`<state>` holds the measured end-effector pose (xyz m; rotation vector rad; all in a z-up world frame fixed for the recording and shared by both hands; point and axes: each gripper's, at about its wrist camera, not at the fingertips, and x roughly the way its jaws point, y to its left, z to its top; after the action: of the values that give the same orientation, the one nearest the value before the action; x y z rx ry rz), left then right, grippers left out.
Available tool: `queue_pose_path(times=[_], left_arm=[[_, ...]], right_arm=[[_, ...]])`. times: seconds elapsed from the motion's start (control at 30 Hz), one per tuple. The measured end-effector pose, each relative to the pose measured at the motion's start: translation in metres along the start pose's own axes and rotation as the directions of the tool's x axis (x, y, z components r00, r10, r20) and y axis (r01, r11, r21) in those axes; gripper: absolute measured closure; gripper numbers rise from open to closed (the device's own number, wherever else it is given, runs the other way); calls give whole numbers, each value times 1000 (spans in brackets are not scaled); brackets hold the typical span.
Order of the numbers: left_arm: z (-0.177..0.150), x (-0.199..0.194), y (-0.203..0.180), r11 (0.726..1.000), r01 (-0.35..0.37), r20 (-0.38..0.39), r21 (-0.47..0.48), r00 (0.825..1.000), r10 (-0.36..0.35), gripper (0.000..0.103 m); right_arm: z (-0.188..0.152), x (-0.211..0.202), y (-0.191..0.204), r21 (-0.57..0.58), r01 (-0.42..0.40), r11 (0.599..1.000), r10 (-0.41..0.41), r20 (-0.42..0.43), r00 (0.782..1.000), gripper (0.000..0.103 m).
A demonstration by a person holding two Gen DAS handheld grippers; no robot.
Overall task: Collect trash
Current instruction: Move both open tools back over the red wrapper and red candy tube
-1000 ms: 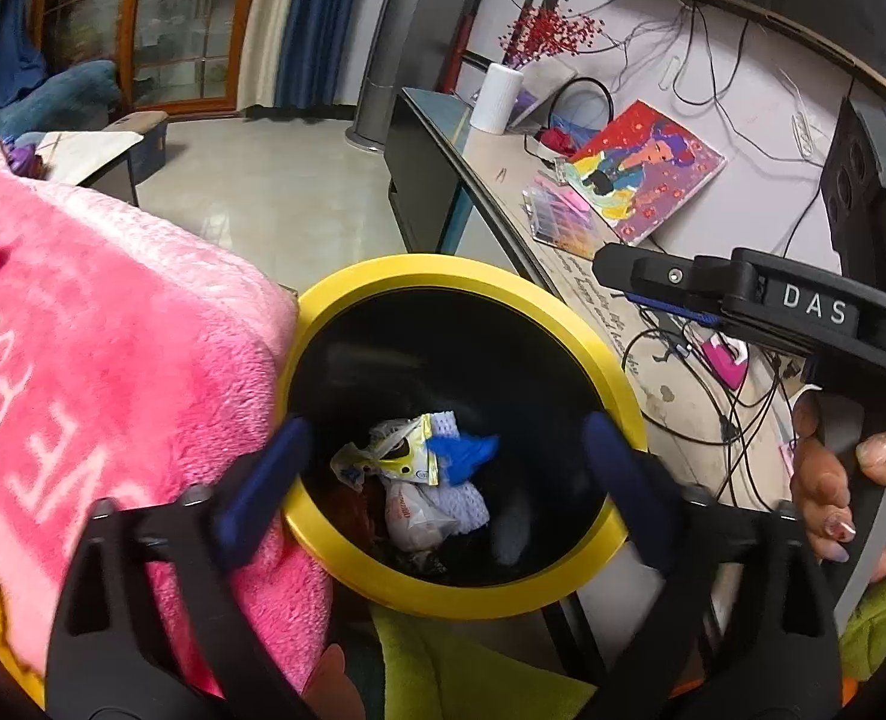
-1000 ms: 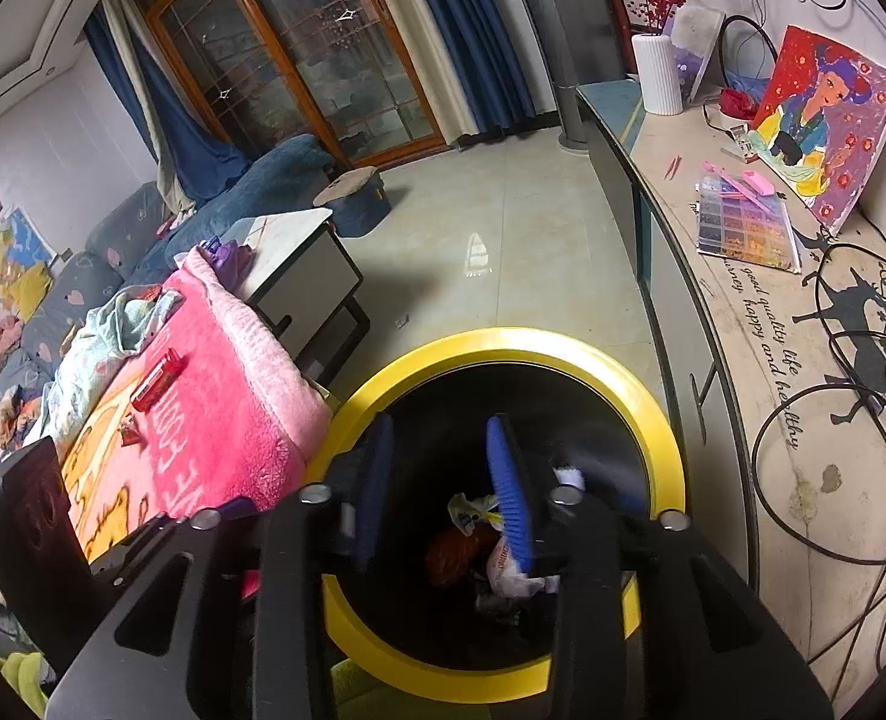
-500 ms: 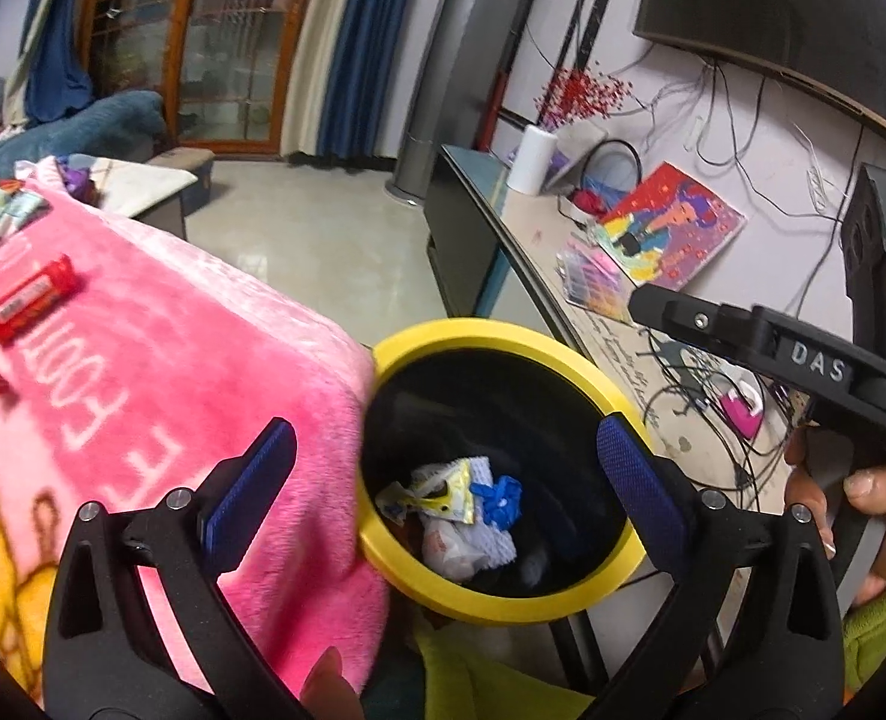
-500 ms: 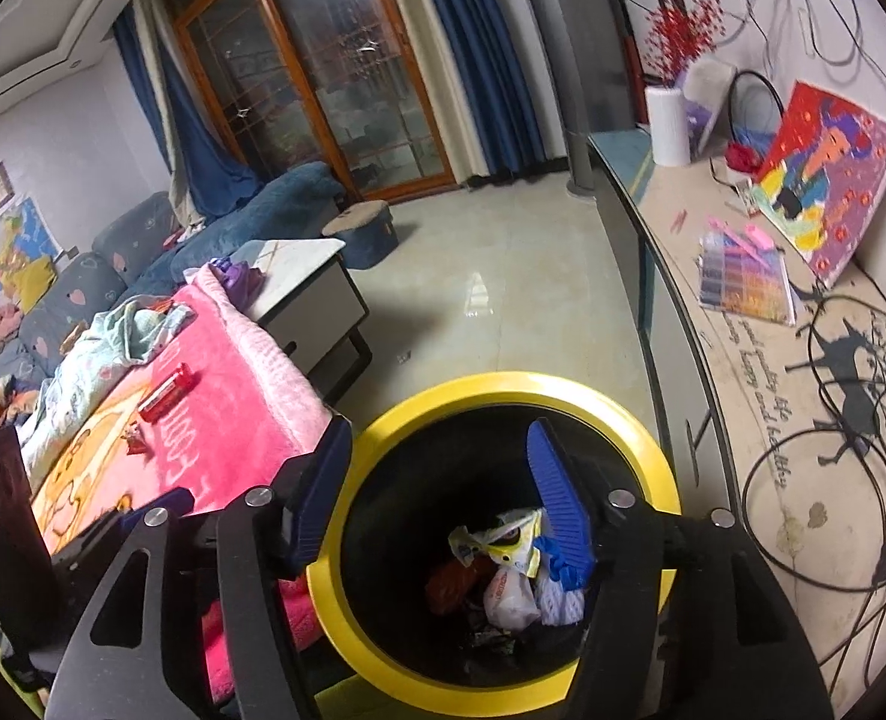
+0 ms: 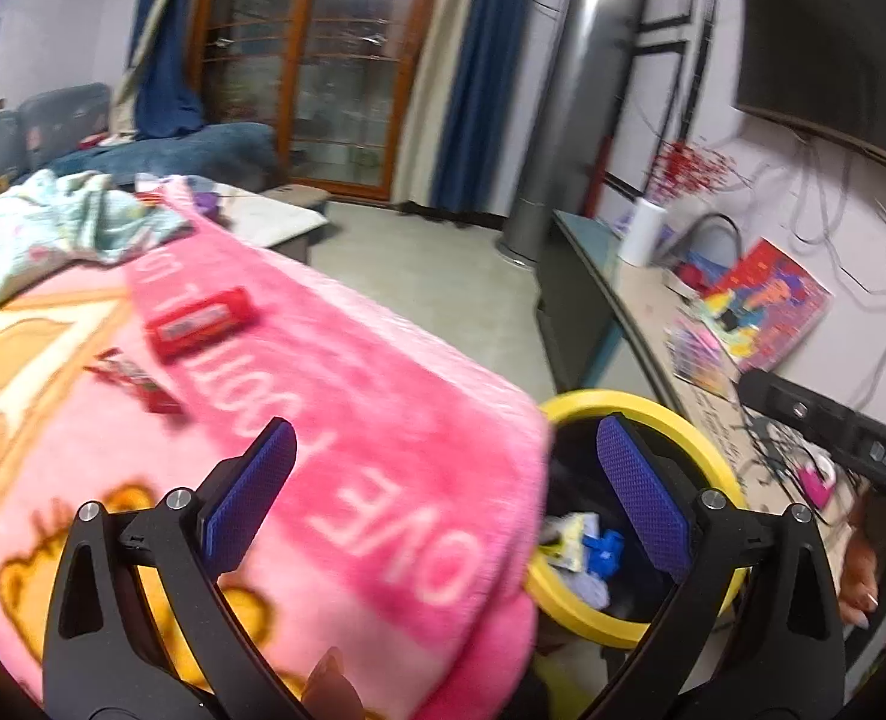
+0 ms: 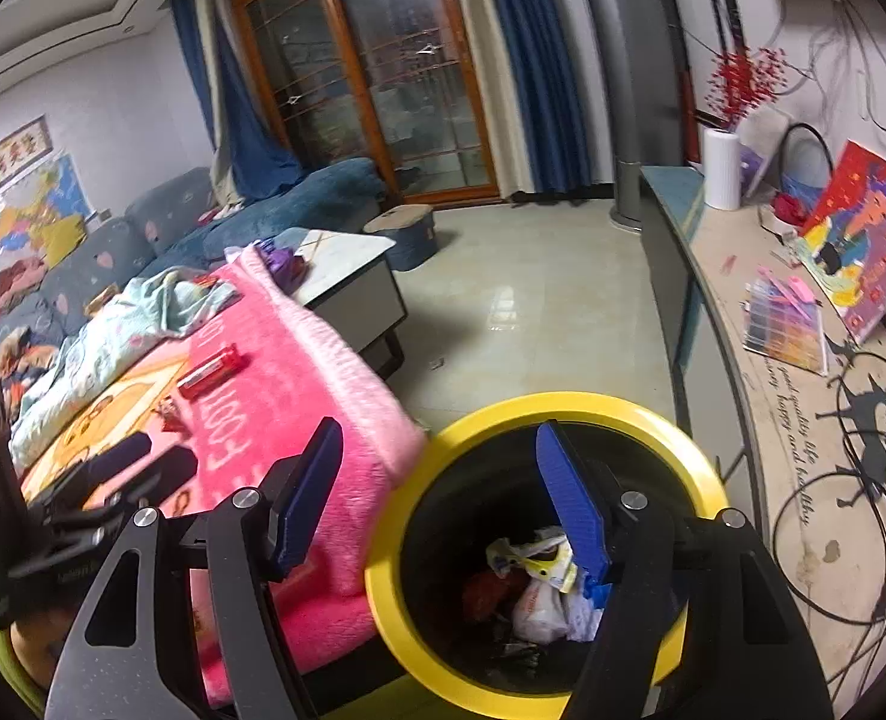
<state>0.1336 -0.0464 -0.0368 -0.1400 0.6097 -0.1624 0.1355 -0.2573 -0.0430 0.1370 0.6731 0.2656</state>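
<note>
In the left wrist view, the left gripper point(image 5: 443, 480) stood spread wide with nothing between its blue pads point(image 5: 245, 495), framing the edge of a pink blanket point(image 5: 347, 420) in the lower middle of the frame. A red wrapper point(image 5: 200, 321) lay on the blanket in the left centre, with a smaller scrap of red trash point(image 5: 134, 381) just below and left of it. The yellow-rimmed bin point(image 5: 622, 402) sat at the lower right, touching the blanket's edge, holding crumpled wrappers point(image 5: 586, 546).

In the right wrist view, the right gripper point(image 6: 437, 504) was released, its jaws opening with nothing held; its right pad hung over the bin point(image 6: 538, 408) in the lower middle, the left pad over the blanket point(image 6: 299, 372). The wrappers point(image 6: 532, 588) lay at the bin's bottom. The red wrapper point(image 6: 212, 372) rested on the blanket at left centre. A long surface point(image 6: 730, 312) with a painting point(image 6: 862, 222) ran down the right side.
</note>
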Motion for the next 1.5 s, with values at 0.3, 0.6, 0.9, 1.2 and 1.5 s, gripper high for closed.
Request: queue_pose_path(times=[0.3,0.6,0.9,1.2,1.5], left_arm=[[6,-11,49,993,-72,32,-97,997,75,11],[8,-14,87,977,-123,34,-176,991,131,11],[5,3,143,932,-189,-40,-310,982,186,16],[9,39,175,888,-168,-134,-428,983,122,48],[-1,63,193,867,-200,-214,-456,971,111,80]], right_arm=[[8,19,48,-58,-66,996,64,-31,997,36],[14,40,85,-95,-104,990,99,-56,993,35],[26,82,113,-98,-101,990,92,-88,992,35],[46,132,144,-76,-96,992,86,-131,988,35],[59,182,179,-28,-131,991,122,-223,967,35]])
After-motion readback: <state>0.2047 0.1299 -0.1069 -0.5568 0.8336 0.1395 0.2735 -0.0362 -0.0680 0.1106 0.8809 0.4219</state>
